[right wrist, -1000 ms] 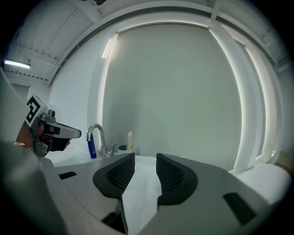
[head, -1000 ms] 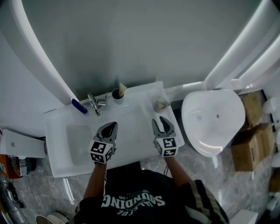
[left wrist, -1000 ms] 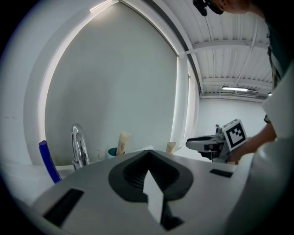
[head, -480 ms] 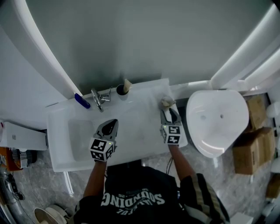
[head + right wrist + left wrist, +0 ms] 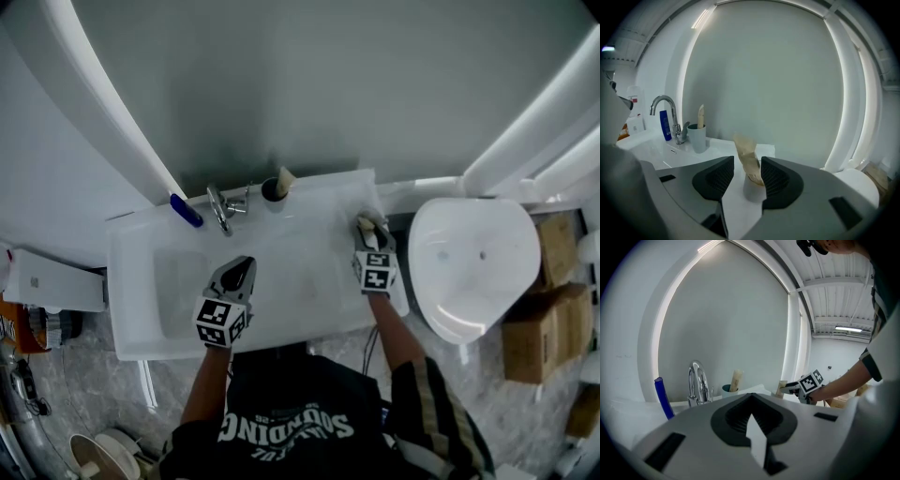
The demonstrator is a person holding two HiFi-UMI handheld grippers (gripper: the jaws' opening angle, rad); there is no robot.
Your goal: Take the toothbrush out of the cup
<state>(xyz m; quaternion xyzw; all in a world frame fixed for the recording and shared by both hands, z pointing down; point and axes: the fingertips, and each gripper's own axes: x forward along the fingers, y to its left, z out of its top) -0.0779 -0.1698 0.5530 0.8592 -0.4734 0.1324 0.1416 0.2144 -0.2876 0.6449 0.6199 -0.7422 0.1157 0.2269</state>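
A beige toothbrush [image 5: 746,152] stands tilted in a small white cup [image 5: 751,190] at the right back corner of the white counter [image 5: 300,291]. My right gripper [image 5: 747,161] straddles it, one pad on each side. Its jaws have just been opening, and the pads do not visibly press on the toothbrush. In the head view the right gripper [image 5: 370,232] covers most of that cup, and only the beige top [image 5: 366,222] shows. My left gripper [image 5: 245,263] hovers over the counter's middle, shut, with nothing in it.
A second cup [image 5: 697,138] with another beige brush [image 5: 701,116] stands beside the chrome faucet [image 5: 220,204]. Left of the faucet is a blue bottle [image 5: 186,210]. The basin [image 5: 178,291] lies at the left. A white toilet [image 5: 473,262] and cardboard boxes [image 5: 553,309] are to the right.
My right gripper has moved forward and to the right across the counter and now straddles the toothbrush in the corner cup. The left gripper has stayed where it was.
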